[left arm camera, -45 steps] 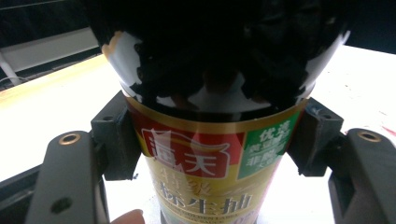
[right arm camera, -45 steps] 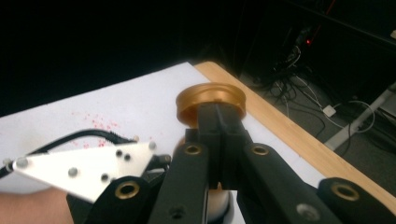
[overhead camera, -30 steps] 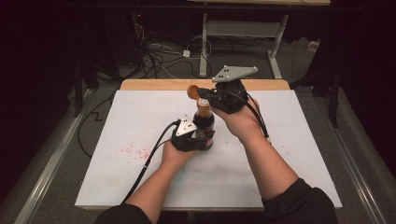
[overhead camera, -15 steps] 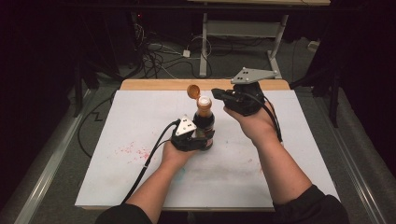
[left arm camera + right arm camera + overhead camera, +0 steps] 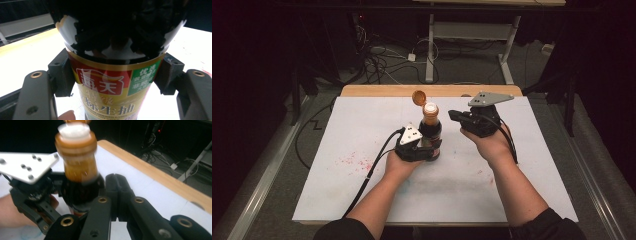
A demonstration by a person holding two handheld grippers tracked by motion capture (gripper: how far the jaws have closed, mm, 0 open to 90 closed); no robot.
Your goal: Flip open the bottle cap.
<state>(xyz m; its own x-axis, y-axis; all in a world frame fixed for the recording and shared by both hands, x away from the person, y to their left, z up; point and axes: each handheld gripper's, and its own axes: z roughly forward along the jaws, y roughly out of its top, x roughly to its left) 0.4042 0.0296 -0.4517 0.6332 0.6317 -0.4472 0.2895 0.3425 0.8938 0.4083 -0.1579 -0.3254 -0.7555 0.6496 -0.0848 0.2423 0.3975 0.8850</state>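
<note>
You're clamping the bottle (image 5: pixel 430 132) mid-frame with the left gripper (image 5: pixel 422 150); cap (image 5: pixel 419 97) already flipped open. Right gripper (image 5: pixel 456 116), jaws together, is sitting just right of the neck, pouring not yet done.

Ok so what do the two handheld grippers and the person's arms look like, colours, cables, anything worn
Both are black. The left gripper carries a small pale three-cornered plate, and a black cable trails from it along the forearm. The right gripper has a larger grey three-cornered plate with small holes, and a black cable over the hand. Up close the jaws are black bars with brass-coloured rivets. Dark sleeves are pushed up to the elbows.
</note>
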